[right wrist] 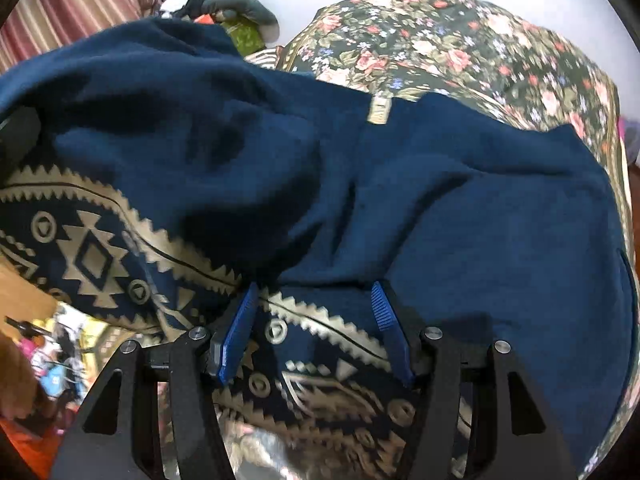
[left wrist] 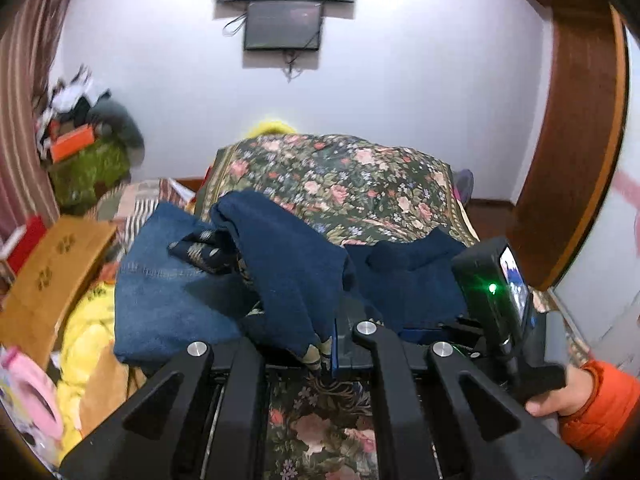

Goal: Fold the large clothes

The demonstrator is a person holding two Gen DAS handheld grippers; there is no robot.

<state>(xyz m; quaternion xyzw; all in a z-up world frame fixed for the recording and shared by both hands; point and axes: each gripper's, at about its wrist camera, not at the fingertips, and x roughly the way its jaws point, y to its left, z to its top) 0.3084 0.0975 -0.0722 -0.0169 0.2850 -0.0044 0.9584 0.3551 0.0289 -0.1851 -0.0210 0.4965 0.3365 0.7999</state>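
Note:
A navy blue garment (left wrist: 288, 256) with a beige geometric border lies bunched on the floral bedspread (left wrist: 344, 184). My left gripper (left wrist: 326, 354) is shut on its patterned edge and holds that part up off the bed. In the right wrist view the same garment (right wrist: 460, 208) spreads across the bed, its patterned hem (right wrist: 276, 332) passing between my right gripper's (right wrist: 314, 312) blue pads (right wrist: 240, 328). Those jaws stand apart and do not press the cloth. The right gripper's body (left wrist: 496, 292) shows at the right of the left wrist view, held by a hand in an orange sleeve (left wrist: 600, 404).
Folded jeans (left wrist: 160, 288) lie left of the navy garment. A cardboard box (left wrist: 48, 276), yellow cloth (left wrist: 88, 344) and a cluttered pile (left wrist: 88, 128) crowd the left side. A wooden frame (left wrist: 576, 128) stands at the right. Screens (left wrist: 284, 24) hang on the far wall.

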